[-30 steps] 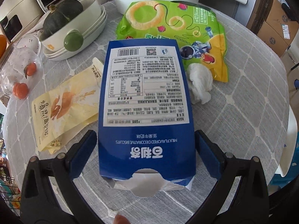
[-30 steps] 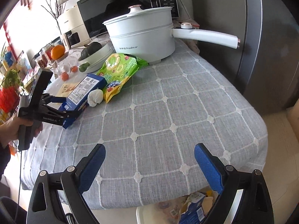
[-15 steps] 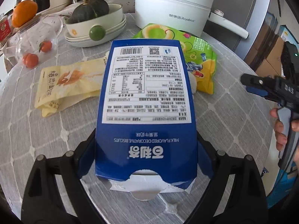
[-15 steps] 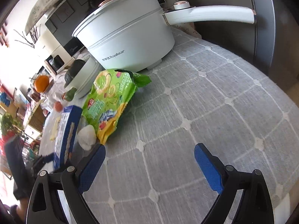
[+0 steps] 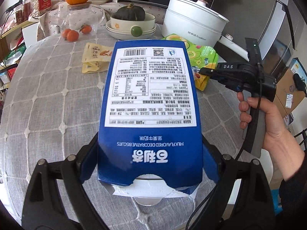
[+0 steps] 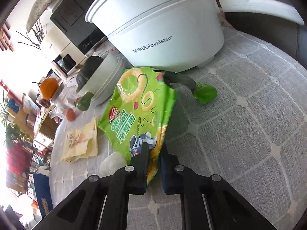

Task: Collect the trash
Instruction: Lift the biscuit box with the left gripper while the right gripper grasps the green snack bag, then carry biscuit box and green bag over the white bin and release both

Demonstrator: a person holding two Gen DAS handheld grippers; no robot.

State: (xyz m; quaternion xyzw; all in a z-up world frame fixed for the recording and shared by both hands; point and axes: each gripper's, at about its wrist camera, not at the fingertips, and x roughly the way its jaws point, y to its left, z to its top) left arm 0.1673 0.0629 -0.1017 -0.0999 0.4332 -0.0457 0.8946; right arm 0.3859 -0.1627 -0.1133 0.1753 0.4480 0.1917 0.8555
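My left gripper [image 5: 149, 153] is shut on an empty blue biscuit box [image 5: 149, 103], held flat above the table. My right gripper [image 6: 154, 153] is shut on the near end of a green onion-ring snack bag [image 6: 142, 113], which lies on the cloth in front of the white pot; the bag also shows in the left wrist view [image 5: 201, 61]. A yellow wrapper [image 5: 96, 57] lies on the cloth, also in the right wrist view [image 6: 80, 143]. A crumpled white tissue [image 6: 113, 163] lies beside the green bag.
A white Royalstar pot [image 6: 163, 23] with a long handle stands behind the bag. Stacked bowls with a dark squash [image 5: 130, 22], small tomatoes [image 5: 73, 35] and jars sit at the back. The grey checked tablecloth [image 6: 249, 134] covers the round table.
My left gripper shut on the blue box and lifted it off the table. My right gripper moved in to the green bag and shut on its near end.
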